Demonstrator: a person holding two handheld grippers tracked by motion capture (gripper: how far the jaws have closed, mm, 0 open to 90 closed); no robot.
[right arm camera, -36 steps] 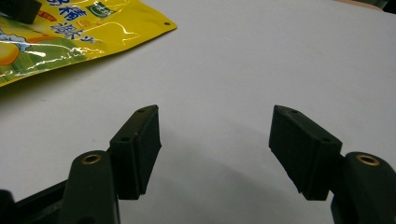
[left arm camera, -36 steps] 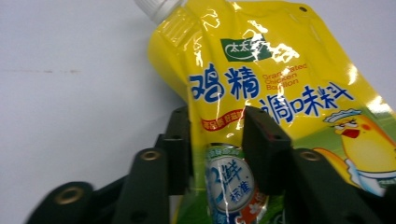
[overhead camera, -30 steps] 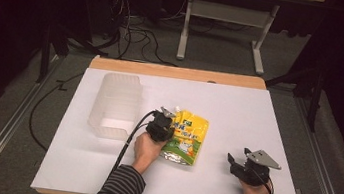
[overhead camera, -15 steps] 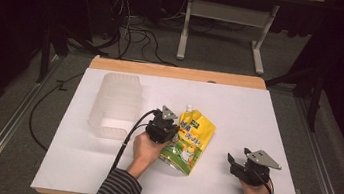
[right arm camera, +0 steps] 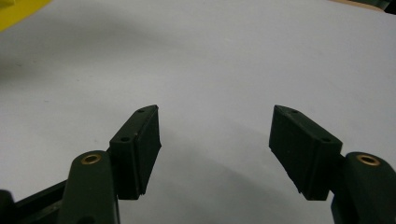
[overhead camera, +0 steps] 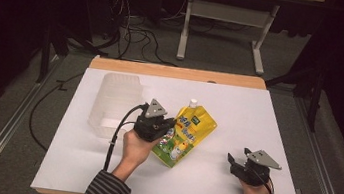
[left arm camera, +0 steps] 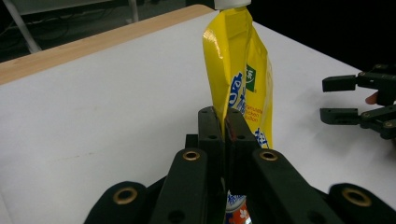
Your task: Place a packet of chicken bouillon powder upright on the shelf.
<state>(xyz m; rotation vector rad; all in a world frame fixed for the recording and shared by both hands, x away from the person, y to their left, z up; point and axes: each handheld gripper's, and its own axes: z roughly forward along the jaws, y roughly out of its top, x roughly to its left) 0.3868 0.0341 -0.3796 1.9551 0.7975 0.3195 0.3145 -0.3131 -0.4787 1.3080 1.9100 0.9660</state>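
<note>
One white tabletop [overhead camera: 255, 138] carries everything here, and toward its left rear corner stands a translucent plastic bin [overhead camera: 111, 104], empty as far as I can tell. Just right of the bin, near the middle, lies the yellow spouted pouch [overhead camera: 191, 130], its white cap [overhead camera: 193, 103] pointing away from the person. The pouch looks soft and floppy, probably liquid-filled with some weight low down, and its glossy film is likely slippery; I judge the flat sealed side edge or the stiff neck under the cap the safest hold, since squeezing the belly would only let it bulge and slide. The left gripper [left arm camera: 223, 122] has its fingers clenched on the pouch's thin edge, the film pinched between them. The right gripper [right arm camera: 215, 144] rests well apart near the front right, fingers spread and holding nothing.
</note>
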